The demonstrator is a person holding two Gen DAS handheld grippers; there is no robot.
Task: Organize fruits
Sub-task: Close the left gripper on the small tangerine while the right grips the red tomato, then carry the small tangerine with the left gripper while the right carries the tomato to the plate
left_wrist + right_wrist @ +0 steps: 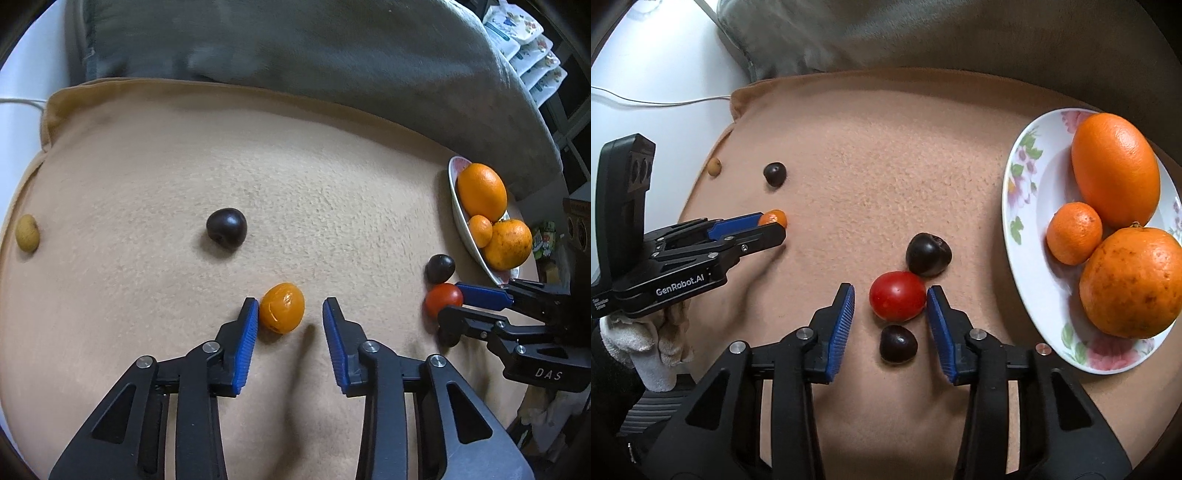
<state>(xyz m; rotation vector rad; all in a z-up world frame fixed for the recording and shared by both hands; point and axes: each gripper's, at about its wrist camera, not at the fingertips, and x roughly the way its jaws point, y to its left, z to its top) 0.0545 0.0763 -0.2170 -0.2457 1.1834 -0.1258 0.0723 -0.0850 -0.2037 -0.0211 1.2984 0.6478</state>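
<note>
My left claw (290, 314) is down on the tan blanket (184, 166), narrow but not clamped: its left pad touches the small orange fruit (282, 307), the right pad stands just off it. My right claw (891, 303) straddles the red tomato (897, 295), right pad touching it, left pad a little apart, so no grip there either. A dark plum (928, 254) sits touching the tomato on its far side, another dark plum (898, 344) lies between the right fingers nearer the camera. A third plum (226, 229) and a small tan fruit (27, 233) lie well apart at left. The flowered plate (1027, 206) at right holds two big oranges (1115, 170) and a small mandarin (1074, 233).
</note>
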